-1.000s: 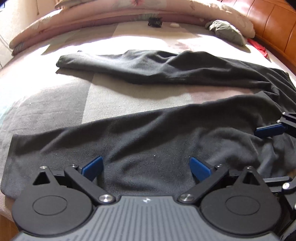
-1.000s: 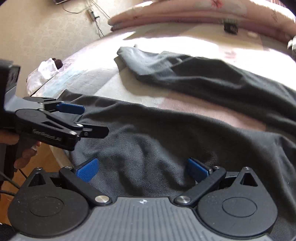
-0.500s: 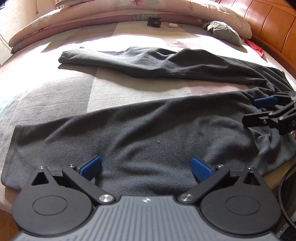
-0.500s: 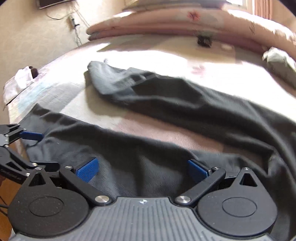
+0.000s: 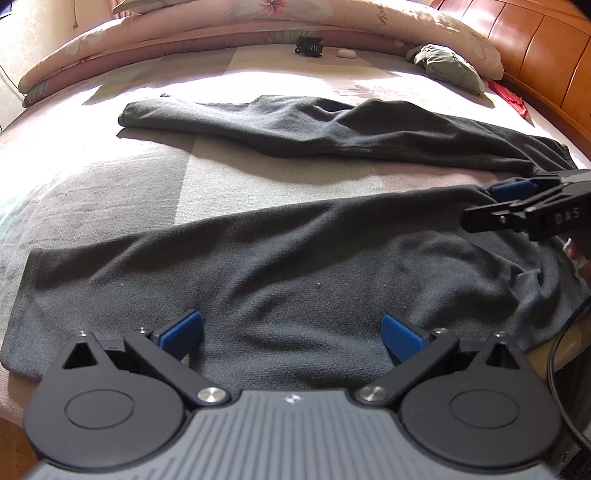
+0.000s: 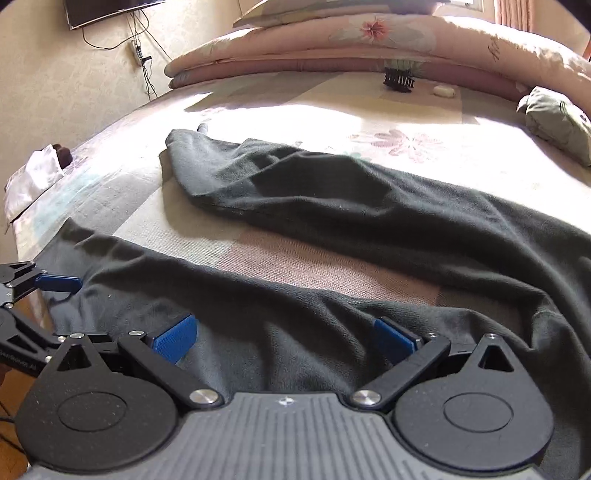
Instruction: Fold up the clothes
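Dark grey trousers [image 5: 295, 266] lie spread on the bed, the two legs apart in a V, the far leg [image 5: 332, 129] stretching leftward. My left gripper [image 5: 291, 332] hovers open over the near leg, nothing between its blue pads. My right gripper [image 5: 517, 203] shows at the right, beside where the legs join. In the right wrist view the trousers [image 6: 332, 221] fill the middle; my right gripper [image 6: 286, 336] is open just above the wrinkled near leg. The left gripper [image 6: 37, 291] sits at the far left by the leg's hem.
A folded floral quilt [image 5: 258, 22] lines the far side of the bed, with a black hair clip [image 5: 309, 46] and an olive-grey bundle [image 5: 447, 68] before it. A wooden headboard [image 5: 535, 44] rises at the right. The bed's near edge runs under both grippers.
The right gripper has slid along the near leg toward the waist, away from the left gripper. Both views now look from slightly higher. Both grippers stayed open.
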`<state>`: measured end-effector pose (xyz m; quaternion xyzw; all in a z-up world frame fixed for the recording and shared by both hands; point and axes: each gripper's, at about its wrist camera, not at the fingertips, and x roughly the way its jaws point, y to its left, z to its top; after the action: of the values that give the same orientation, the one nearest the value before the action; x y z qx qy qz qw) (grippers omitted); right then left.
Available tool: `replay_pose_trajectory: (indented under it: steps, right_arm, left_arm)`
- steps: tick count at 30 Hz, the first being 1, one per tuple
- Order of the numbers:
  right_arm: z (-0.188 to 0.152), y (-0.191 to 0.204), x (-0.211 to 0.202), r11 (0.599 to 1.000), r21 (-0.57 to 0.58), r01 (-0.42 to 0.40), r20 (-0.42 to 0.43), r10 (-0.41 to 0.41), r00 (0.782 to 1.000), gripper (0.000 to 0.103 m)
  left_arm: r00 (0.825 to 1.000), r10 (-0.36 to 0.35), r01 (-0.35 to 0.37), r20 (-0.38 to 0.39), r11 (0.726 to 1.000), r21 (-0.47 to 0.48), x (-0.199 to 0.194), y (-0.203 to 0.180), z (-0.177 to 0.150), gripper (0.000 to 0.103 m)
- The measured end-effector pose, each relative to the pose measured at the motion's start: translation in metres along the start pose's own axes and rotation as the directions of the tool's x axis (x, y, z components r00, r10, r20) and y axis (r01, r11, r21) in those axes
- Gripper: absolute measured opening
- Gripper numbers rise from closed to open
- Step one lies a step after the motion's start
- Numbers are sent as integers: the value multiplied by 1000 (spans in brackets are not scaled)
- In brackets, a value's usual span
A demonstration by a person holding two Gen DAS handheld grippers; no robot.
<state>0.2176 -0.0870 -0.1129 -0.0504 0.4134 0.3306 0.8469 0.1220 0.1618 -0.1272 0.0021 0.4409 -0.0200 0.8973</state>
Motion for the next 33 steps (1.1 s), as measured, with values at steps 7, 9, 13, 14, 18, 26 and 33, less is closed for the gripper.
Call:
replay_pose_trajectory:
  steps: [7, 9, 13, 14, 18, 26, 33]
  right_arm:
    - [8, 12, 6, 993, -91, 78, 2, -78, 997, 103]
    - [3, 12, -11, 993, -76, 88, 13, -87, 996, 103]
    - [-20, 0, -42, 992, -14, 124, 18, -124, 992, 103]
    - [-27, -8, -42, 990, 14, 140, -16, -140, 990, 103]
    - [-52, -24, -56, 983, 65, 174, -38, -172, 984, 103]
    - [-63, -14, -55, 972, 31, 232, -28, -231, 973, 103]
    - [-67, -15, -57, 974, 28, 225, -7, -225, 974, 103]
  left_arm:
    - [1000, -4, 4, 14, 1000, 0, -1, 0, -2, 102]
    - [1000, -2, 2, 15, 1000, 2, 0, 0, -3, 102]
    - [1000, -2, 2, 14, 1000, 5, 0, 0, -2, 102]
    - [1000, -5, 4, 12, 1000, 6, 0, 0, -1, 102]
    - [997, -60, 61, 38, 998, -24, -11, 2, 8, 102]
    - [952, -281, 276, 118, 959, 55, 0, -36, 57, 102]
    - [940, -329, 334, 90, 942, -37, 47, -39, 57, 102]
